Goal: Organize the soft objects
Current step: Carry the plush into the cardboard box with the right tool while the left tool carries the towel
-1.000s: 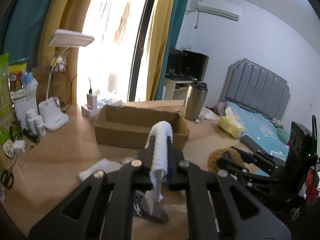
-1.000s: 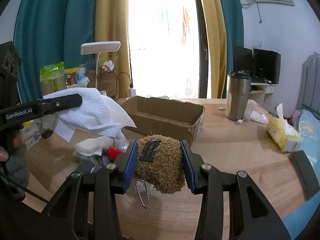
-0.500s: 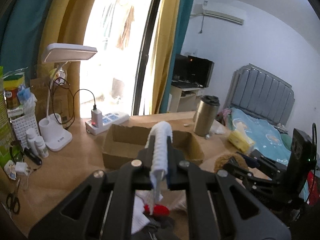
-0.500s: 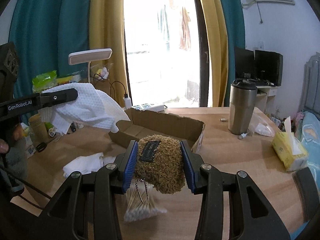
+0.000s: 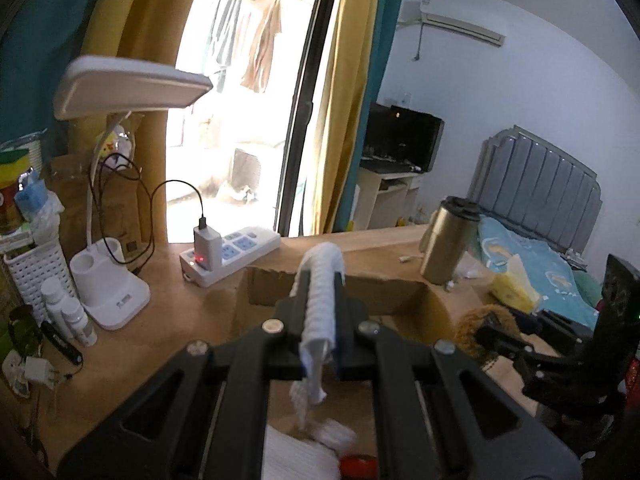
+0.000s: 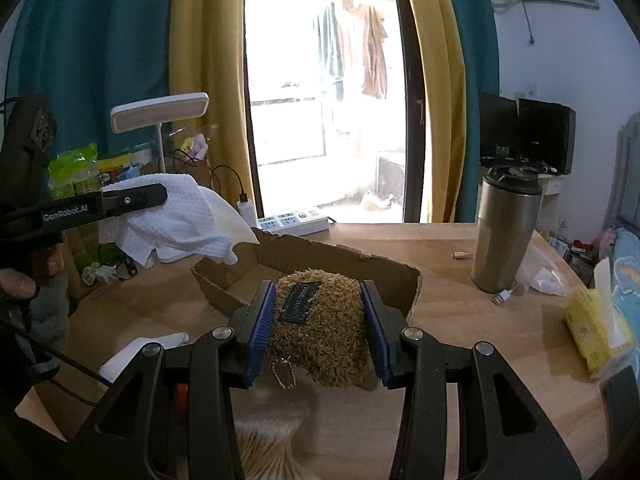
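My left gripper (image 5: 320,280) is shut on a white waffle-weave cloth (image 5: 320,300), which hangs from its jaws above the near edge of an open cardboard box (image 5: 400,300). In the right wrist view the same cloth (image 6: 180,220) droops over the box's left corner (image 6: 224,280), with the left gripper (image 6: 160,198) coming in from the left. My right gripper (image 6: 320,300) is shut on a shaggy brown plush pouch (image 6: 324,328) with a dark label and a small chain, held just in front of the box. The pouch (image 5: 476,328) also shows at the right of the left wrist view.
A steel tumbler (image 6: 506,232) stands right of the box, with a yellow tissue pack (image 6: 592,328) beyond it. At the left are a white desk lamp (image 5: 116,296), a power strip (image 5: 232,256) and small bottles (image 5: 68,312). White cloth (image 6: 136,352), a red item (image 5: 356,464) and cotton swabs (image 6: 264,440) lie on the wooden table (image 6: 460,340).
Both grippers have travelled forward toward the box with their loads, so the box and the window look nearer. The pile of loose items on the table has slid toward the bottom of both views.
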{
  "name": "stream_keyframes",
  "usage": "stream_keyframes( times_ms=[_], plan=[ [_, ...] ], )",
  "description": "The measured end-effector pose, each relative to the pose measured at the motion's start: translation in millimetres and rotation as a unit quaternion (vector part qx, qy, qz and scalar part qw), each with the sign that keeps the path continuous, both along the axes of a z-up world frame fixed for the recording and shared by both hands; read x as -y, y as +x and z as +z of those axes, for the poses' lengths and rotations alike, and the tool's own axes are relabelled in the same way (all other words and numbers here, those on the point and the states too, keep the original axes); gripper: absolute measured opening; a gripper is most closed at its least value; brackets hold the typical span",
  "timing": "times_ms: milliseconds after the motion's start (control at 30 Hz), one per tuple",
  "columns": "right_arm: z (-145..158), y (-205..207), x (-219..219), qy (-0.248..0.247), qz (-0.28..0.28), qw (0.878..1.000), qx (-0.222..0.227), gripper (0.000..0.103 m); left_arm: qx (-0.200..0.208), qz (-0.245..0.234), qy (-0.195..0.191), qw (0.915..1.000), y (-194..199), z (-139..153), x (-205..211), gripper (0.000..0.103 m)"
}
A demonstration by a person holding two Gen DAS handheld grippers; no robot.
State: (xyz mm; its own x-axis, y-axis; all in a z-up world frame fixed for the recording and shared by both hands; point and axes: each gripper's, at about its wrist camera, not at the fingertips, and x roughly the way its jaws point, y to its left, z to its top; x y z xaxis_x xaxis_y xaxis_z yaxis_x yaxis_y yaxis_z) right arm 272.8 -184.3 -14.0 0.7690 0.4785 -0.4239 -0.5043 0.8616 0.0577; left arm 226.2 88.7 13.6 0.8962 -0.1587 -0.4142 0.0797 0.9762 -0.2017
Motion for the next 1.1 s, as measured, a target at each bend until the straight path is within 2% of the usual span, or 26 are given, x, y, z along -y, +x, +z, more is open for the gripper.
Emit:
stream_keyframes(
  times_ms=[467, 567, 700, 800, 967, 1100],
  plan=[
    [-15, 51, -20, -0.012, 0.014, 1.0, -0.014, 0.045, -0.024, -0.011, 0.01, 0.9996, 61, -33, -18, 0.009],
    [-20, 62, -22, -0.021, 0.017, 1.0, -0.011, 0.045, -0.03, -0.02, 0.021, 0.9991, 75, -41, -14, 0.009],
    [-28, 76, -24, -0.032, 0.021, 0.999, -0.018, 0.045, -0.043, -0.032, 0.06, 0.9968, 93, -51, -3, 0.009],
    [-34, 83, -24, -0.028, 0.025, 0.999, -0.03, 0.045, -0.073, -0.034, 0.073, 0.9941, 108, -63, 2, 0.01],
    [-49, 93, -26, -0.033, 0.024, 0.998, -0.05, 0.045, -0.15, -0.033, 0.071, 0.9856, 130, -90, 1, 0.01],
    [-58, 102, -20, -0.039, 0.027, 0.996, -0.071, 0.045, -0.193, -0.032, 0.06, 0.9788, 136, -105, 0, 0.01]
  ],
)
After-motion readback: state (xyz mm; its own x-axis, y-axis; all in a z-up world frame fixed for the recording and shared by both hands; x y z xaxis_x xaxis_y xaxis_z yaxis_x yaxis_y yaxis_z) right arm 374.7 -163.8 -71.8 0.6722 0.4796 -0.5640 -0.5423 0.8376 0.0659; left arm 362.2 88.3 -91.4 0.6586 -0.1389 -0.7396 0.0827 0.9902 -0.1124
